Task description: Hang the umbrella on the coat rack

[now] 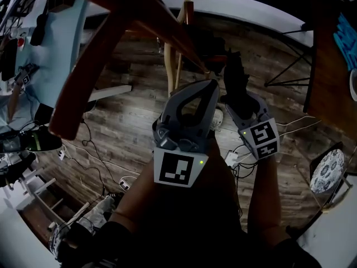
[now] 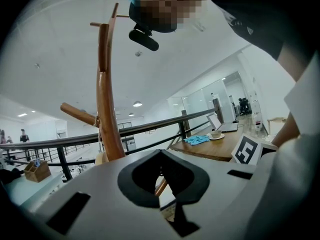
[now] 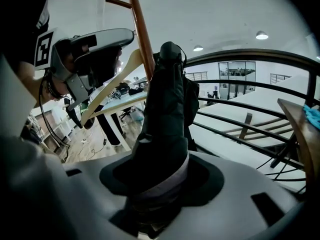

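Note:
A folded black umbrella (image 3: pixel 167 104) with a grey band stands up between the jaws of my right gripper (image 3: pixel 160 166), which is shut on it. In the head view the umbrella (image 1: pixel 233 74) rises from the right gripper (image 1: pixel 237 96) towards the wooden coat rack (image 1: pixel 139 15). My left gripper (image 1: pixel 211 84) is just left of it, jaws shut to a point with nothing seen between them. The left gripper view has the left gripper (image 2: pixel 161 153) pointing at the rack's curved pole (image 2: pixel 105 109) and a peg (image 2: pixel 77 114). A pale wooden hanger (image 3: pixel 115 76) hangs on the rack.
Below is a wood floor (image 1: pixel 128 127) with cables and a power strip (image 1: pixel 125 183). A wooden table (image 1: pixel 329 66) and a chair with a patterned cushion (image 1: pixel 329 169) stand at the right. A black railing (image 3: pixel 240 109) runs behind the rack.

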